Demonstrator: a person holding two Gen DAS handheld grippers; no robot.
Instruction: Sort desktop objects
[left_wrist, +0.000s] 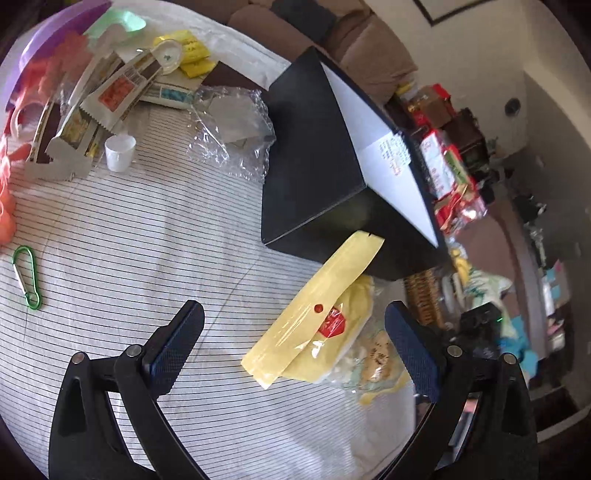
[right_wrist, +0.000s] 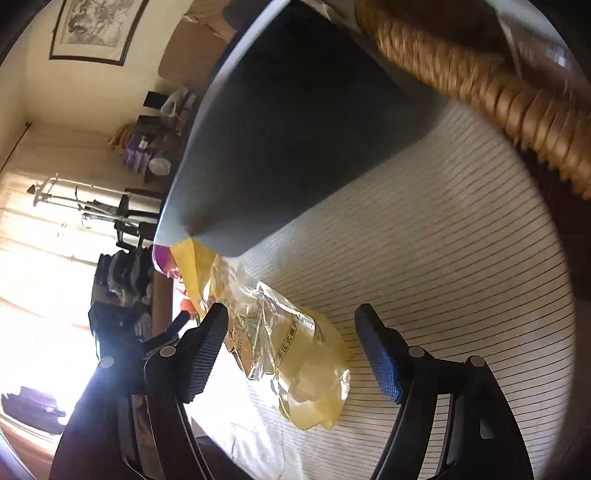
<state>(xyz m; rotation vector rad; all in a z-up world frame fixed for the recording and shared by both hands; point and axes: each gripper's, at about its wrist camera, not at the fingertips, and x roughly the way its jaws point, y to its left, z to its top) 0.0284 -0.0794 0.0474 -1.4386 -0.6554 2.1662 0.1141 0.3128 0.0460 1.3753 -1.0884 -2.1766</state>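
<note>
Yellow plastic snack pouch (left_wrist: 321, 317) lies by the tablecloth's edge, touching the black cardboard box (left_wrist: 317, 158), w/ my left tongs (left_wrist: 295, 350) and right tongs (right_wrist: 291, 350) both wide, empty; wrapper pile (left_wrist: 110, 92) at far corner unsorted, most left.

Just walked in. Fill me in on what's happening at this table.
A person is sorting clutter on a striped cloth with two handheld claws. Both the left claw and the right claw are open, holding nothing, and flank a yellow packet lying against a black box. A pile of sachets, a white cap and a green carabiner lie untouched farther off.
</note>
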